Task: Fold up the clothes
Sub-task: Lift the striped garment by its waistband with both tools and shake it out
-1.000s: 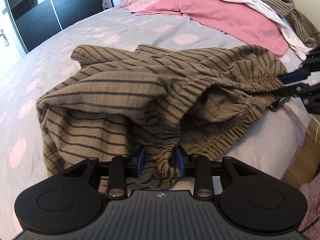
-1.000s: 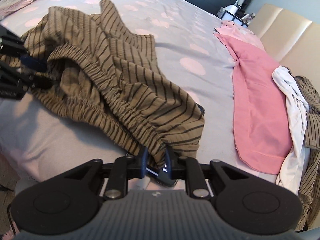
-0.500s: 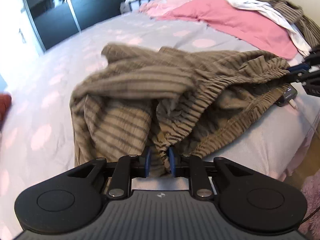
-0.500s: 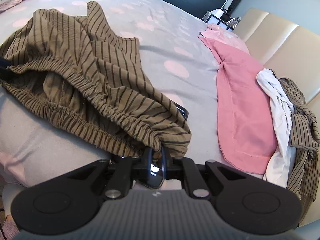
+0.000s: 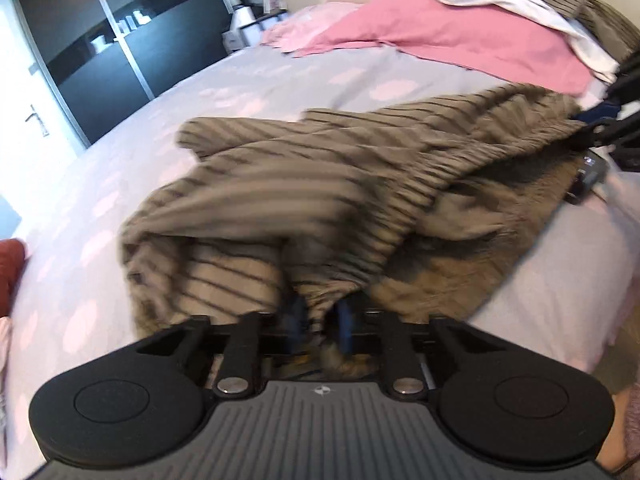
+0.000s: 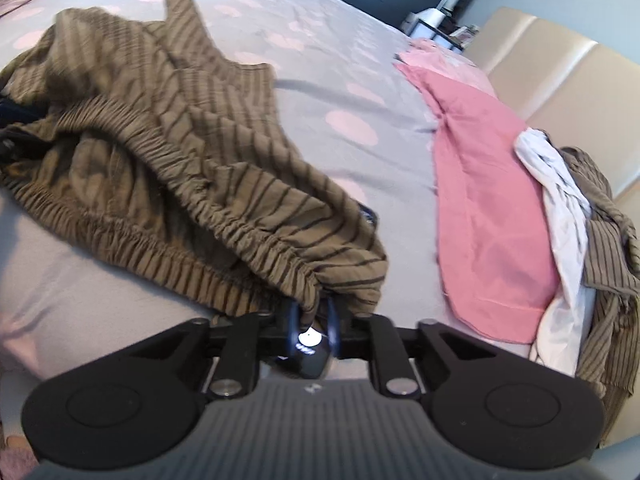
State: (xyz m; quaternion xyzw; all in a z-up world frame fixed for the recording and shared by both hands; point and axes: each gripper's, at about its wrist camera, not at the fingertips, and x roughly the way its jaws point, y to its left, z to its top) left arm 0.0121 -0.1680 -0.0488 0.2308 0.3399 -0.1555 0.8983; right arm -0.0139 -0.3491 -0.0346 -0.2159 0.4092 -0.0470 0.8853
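Since a second ago, both jaws have narrowed. Left hand-held gripper (image 5: 320, 320) is closing, clenched on the striped garment (image 5: 340, 184) at its gathered waistband; right hand-held gripper (image 6: 314, 316) pinches the waistband's other end. It lies crumpled on the bed (image 6: 320, 80): soft, light, limp, best held by the elastic.

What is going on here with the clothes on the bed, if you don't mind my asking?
A person is folding laundry with two handheld grippers. The left gripper is closing on one end of the striped olive garment's elastic waistband; the right gripper pinches the other end. The garment lies crumpled on the spotted bedspread, with more clothes piled beyond.
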